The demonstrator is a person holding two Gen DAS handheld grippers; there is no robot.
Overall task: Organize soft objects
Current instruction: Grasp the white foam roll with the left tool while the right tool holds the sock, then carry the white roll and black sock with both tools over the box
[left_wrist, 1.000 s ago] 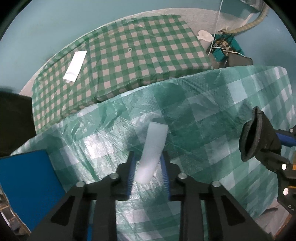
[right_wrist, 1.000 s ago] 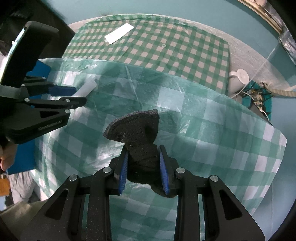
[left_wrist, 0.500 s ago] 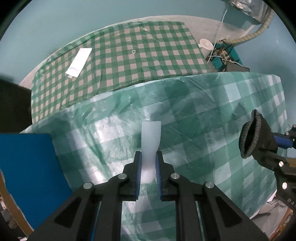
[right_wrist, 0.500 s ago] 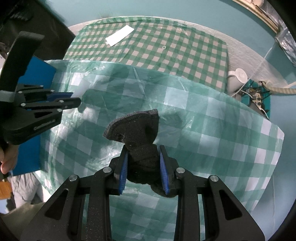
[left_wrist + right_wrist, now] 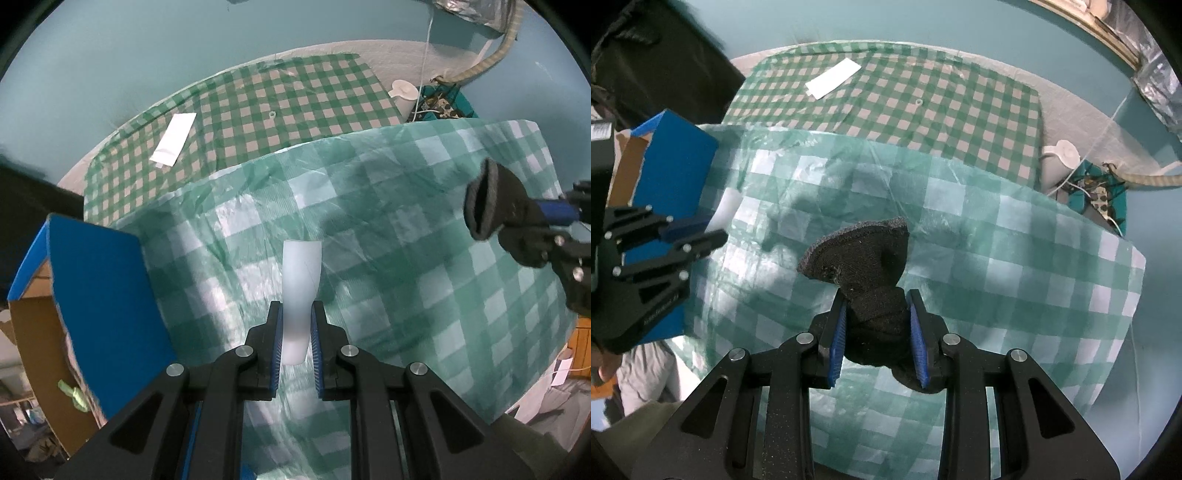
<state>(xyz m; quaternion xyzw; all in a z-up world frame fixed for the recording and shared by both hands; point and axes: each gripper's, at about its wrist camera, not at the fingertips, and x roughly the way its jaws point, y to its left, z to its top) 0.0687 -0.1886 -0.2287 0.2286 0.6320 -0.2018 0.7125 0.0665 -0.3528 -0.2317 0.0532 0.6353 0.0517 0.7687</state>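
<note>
My left gripper (image 5: 295, 314) is shut on a white foam strip (image 5: 300, 275) and holds it above the table covered in light green checked plastic (image 5: 424, 258). It also shows at the left of the right wrist view (image 5: 713, 230), with the strip's end (image 5: 726, 205) sticking out. My right gripper (image 5: 877, 302) is shut on a black sock (image 5: 864, 254) held above the same table; it shows in the left wrist view (image 5: 524, 221) at the right, with the sock (image 5: 487, 205). A blue-walled cardboard box (image 5: 96, 280) stands at the table's left edge, close to the left gripper.
A second table with a dark green checked cloth (image 5: 288, 107) stands behind, with a white flat strip (image 5: 174, 138) on it. A white round object (image 5: 404, 88) and cables (image 5: 1097, 192) lie on the floor at the right, by the teal wall.
My left gripper has closed tighter on the white strip and swung left toward the blue box, which now fills more of the view. The right gripper still holds the sock.
</note>
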